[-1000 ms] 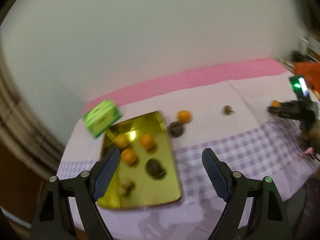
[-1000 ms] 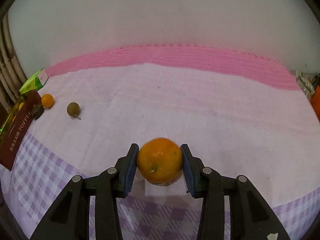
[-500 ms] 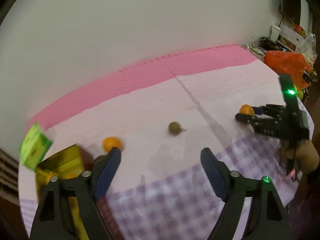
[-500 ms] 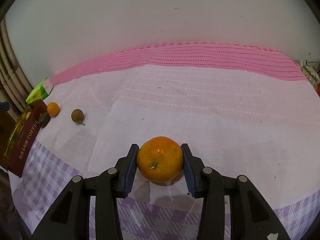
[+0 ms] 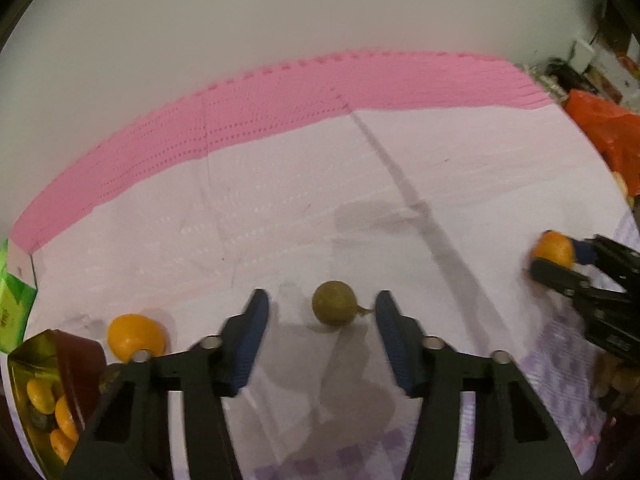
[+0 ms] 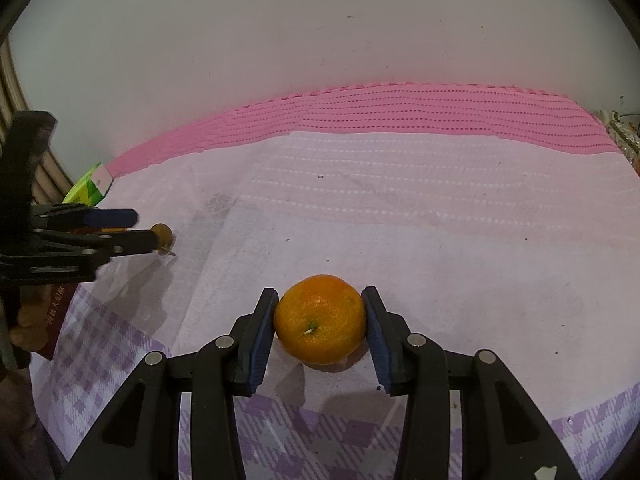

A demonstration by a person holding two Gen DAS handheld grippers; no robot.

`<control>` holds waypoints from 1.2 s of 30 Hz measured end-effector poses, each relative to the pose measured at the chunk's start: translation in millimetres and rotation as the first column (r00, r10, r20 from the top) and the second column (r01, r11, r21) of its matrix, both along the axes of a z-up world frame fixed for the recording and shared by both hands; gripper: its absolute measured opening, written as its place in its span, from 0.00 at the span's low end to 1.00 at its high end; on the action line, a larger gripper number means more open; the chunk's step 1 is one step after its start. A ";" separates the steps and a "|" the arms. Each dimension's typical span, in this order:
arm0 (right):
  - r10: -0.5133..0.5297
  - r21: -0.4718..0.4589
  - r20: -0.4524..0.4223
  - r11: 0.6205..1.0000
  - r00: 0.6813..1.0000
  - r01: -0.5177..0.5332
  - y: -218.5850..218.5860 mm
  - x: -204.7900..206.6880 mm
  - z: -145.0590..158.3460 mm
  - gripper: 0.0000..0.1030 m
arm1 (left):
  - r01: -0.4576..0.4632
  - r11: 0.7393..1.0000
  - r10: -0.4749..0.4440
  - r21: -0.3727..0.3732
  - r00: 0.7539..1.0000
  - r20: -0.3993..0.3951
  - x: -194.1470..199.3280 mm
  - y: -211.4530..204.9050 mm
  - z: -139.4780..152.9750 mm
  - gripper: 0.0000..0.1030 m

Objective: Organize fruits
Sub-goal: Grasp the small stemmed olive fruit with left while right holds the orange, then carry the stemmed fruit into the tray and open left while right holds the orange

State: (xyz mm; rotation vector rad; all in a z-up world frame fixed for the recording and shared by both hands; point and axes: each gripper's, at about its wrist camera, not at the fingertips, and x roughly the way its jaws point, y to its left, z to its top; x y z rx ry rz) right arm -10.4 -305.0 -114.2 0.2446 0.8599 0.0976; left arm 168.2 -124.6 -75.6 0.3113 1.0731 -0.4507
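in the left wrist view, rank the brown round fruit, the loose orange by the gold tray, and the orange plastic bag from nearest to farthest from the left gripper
From the left gripper:
1. Brown round fruit, between the open fingers, touching neither pad.
2. Loose orange, just left of the left finger, beside the gold tray.
3. Orange plastic bag, far right at the table's back edge.
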 end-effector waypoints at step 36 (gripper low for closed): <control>0.000 -0.056 -0.012 0.998 1.000 -0.001 5.9 2.9 -0.1 0.39 | -0.273 0.928 0.286 -0.252 0.958 0.015 -165.2 123.9 95.7 0.24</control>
